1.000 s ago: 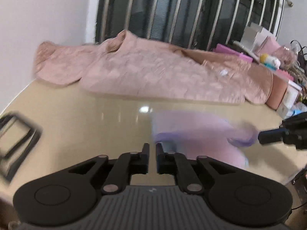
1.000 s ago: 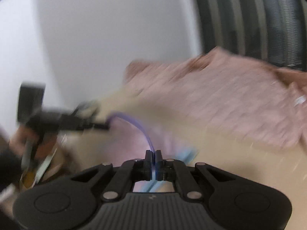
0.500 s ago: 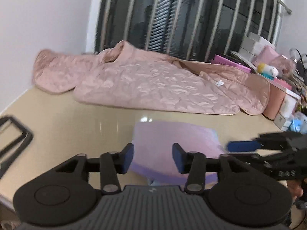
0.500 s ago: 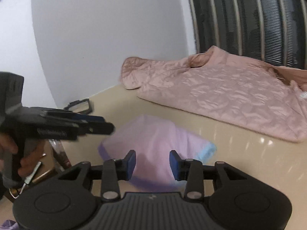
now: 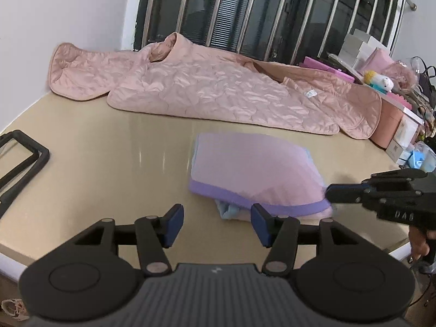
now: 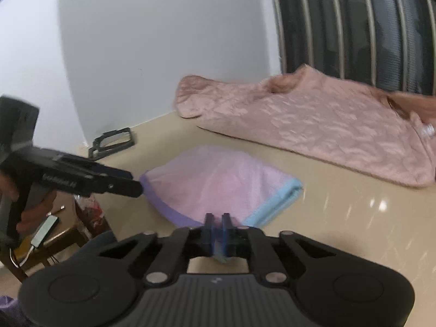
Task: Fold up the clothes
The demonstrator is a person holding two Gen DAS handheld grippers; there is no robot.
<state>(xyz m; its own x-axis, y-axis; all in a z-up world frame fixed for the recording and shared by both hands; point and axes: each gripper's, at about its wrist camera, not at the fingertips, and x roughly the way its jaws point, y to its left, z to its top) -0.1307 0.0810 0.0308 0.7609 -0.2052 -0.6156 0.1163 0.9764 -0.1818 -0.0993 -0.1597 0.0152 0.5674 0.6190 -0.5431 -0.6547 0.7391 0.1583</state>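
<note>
Beige glossy table (image 5: 114, 147) w/ pink quilted jacket (image 5: 218, 92), barred window (image 5: 272, 11) behind.

Pale embossed letters that look like "DAS" stand on the black side of the right gripper (image 5: 329, 194) as seen from the left wrist; a small light logo mark sits on the ribbed grey body of each gripper, unreadable; the white tag (image 5: 310, 93) on the pink quilted jacket (image 5: 218, 92) is too small to read.
</note>
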